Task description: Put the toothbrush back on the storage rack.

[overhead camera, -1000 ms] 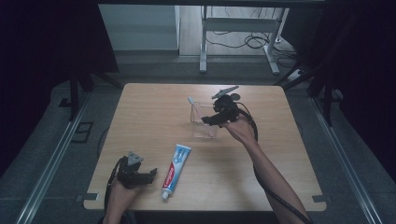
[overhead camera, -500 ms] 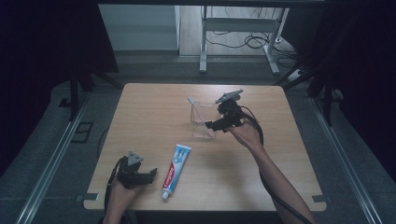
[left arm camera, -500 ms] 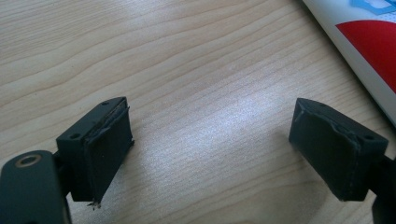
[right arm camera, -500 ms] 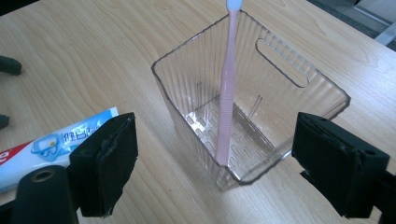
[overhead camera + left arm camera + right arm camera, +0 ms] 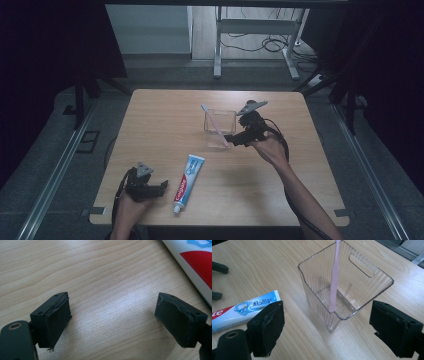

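Two grippers are in my hands. My right gripper (image 5: 231,140) has just been spreading its jaws, with nothing between them; the clear box (image 5: 344,292) stands just ahead of it, a pink toothbrush (image 5: 334,285) leaning inside. My left gripper (image 5: 164,188) rests spread too, the toothpaste tube (image 5: 187,182) just beside its right jaw.

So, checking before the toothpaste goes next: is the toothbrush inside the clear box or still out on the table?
Inside. The pink toothbrush leans in the clear box, its lower end on the bottom.
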A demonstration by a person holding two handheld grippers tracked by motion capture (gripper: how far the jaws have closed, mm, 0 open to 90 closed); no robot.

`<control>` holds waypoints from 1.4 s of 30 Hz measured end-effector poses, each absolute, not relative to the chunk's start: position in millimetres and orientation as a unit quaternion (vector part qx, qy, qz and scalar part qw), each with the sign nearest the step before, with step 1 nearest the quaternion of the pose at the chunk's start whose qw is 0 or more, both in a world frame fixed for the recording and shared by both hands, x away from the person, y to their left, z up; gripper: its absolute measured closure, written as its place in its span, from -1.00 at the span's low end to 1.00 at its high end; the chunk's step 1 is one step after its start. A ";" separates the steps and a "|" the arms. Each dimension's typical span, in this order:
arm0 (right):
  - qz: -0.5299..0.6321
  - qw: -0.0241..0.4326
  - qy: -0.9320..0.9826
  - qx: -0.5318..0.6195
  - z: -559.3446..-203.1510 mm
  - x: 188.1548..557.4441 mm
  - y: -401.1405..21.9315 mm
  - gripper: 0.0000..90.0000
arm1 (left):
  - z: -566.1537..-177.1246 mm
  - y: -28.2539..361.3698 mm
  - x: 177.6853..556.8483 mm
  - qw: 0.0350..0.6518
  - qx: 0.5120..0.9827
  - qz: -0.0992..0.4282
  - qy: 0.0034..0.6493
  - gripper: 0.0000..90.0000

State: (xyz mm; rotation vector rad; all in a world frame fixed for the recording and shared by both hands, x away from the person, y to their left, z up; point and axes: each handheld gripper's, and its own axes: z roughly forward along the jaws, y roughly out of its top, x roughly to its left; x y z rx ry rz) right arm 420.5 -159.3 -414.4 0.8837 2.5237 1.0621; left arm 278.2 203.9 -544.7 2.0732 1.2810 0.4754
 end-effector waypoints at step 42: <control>0.344 0.154 0.872 0.312 -436.1 365.7 -213.7 -0.99 | -544.8 203.7 278.1 0.323 0.790 0.181 0.489 -0.71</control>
